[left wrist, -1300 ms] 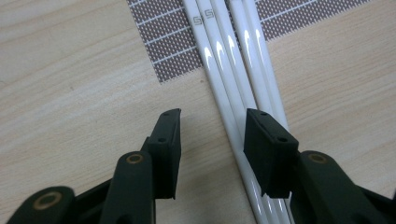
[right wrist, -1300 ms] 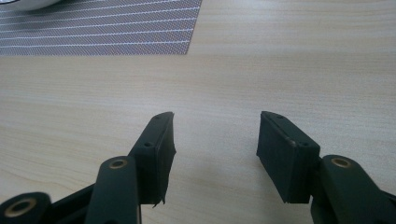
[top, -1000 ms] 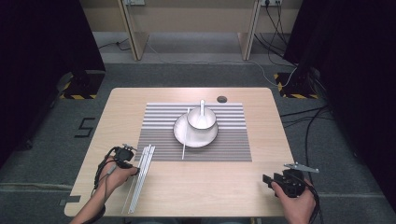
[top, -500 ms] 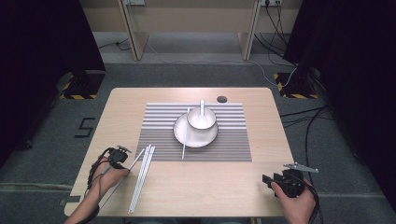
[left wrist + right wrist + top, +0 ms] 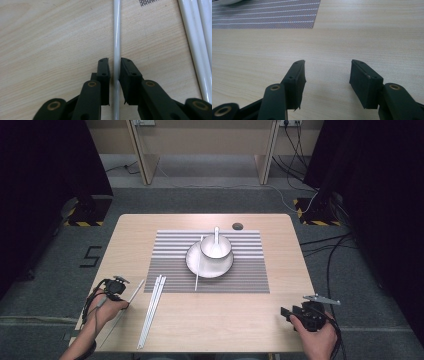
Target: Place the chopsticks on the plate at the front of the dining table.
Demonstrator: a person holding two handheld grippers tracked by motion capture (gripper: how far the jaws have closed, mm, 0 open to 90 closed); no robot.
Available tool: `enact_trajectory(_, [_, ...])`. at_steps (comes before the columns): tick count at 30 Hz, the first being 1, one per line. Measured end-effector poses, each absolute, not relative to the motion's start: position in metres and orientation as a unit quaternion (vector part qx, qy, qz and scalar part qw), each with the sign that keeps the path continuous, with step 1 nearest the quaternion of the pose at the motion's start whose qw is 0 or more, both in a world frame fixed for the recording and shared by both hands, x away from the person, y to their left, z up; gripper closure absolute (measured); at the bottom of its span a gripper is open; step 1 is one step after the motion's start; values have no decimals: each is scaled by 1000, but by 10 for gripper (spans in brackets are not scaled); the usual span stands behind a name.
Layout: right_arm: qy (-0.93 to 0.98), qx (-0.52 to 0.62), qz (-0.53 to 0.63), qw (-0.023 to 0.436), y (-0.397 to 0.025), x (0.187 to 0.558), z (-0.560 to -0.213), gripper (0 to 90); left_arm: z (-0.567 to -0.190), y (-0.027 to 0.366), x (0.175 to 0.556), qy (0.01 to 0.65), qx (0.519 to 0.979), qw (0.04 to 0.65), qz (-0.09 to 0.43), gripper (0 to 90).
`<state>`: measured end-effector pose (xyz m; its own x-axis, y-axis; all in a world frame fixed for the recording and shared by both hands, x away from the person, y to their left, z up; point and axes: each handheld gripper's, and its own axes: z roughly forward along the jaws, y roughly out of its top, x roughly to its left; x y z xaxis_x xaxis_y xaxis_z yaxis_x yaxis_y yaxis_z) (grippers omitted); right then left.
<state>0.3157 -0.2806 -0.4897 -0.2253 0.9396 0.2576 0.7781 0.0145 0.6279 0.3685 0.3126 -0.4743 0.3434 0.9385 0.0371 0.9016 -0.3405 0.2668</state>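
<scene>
High view looks down from above; both gripper views skim the wooden table [image 5: 225, 315] close-up.

A light wooden table [image 5: 280, 295] carries a striped placemat [image 5: 250, 270] at its middle. Left of the placemat lie white chopsticks [image 5: 152, 307]; behind it, a small black disc [image 5: 237, 226].

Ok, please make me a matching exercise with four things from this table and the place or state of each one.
Things:
1 spoon
2 left claw
3 right claw
4 bowl

Places or states:
A open over bare wood
B on the plate
C in the bowl
D closed around a single chopstick

Pairs: 1-C, 2-D, 3-A, 4-B
</scene>
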Motion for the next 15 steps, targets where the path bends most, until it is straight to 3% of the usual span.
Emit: enact_trajectory(15, [702, 611, 346, 117, -281, 316, -490, 463, -474, 314, 380, 546, 834, 64, 33, 748])
